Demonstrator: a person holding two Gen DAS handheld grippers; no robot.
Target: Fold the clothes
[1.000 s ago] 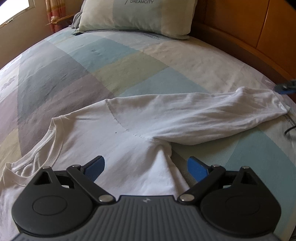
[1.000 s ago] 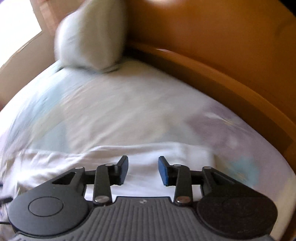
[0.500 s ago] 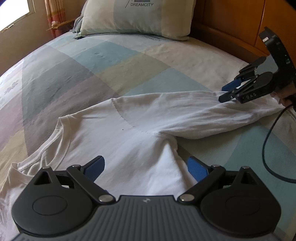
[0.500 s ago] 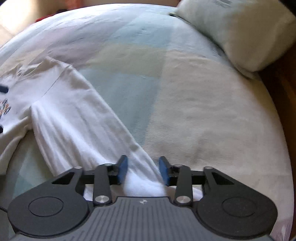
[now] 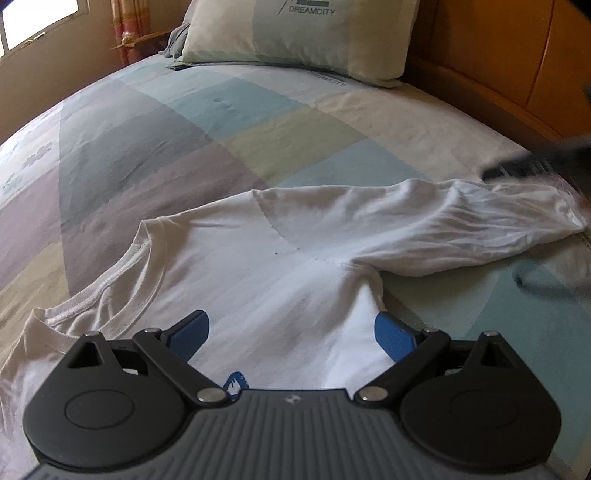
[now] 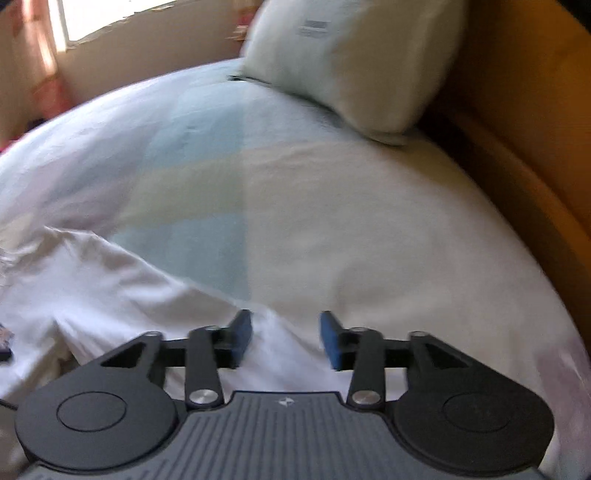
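Left wrist view, left to right. Window [image 5: 22, 26] at the upper left corner, a curtain [image 5: 127, 33] beside it. White long-sleeved shirt [image 5: 229, 266] lies flat on the patchwork bedsheet [image 5: 155, 147]; ribbed collar [image 5: 110, 284] toward the left, one sleeve [image 5: 461, 229] stretched out to the right, its cuff near the bed's right edge. Left gripper [image 5: 291, 332] hovers over the shirt body near the armpit seam, blue pads spread wide, nothing between them. A small blue print [image 5: 232, 382] shows on the shirt just at the gripper's base. Pillow [image 5: 295, 37] printed "DREAMCITY" rests against the wooden headboard [image 5: 498, 55]. A dark blurred form at the far right edge, above the cuff; cannot tell what it is.

Right wrist view, blurred. The sleeve runs from the left side down between the fingers of the right gripper [image 6: 286, 338]. Its pads stand apart with cloth below them; not clenched.
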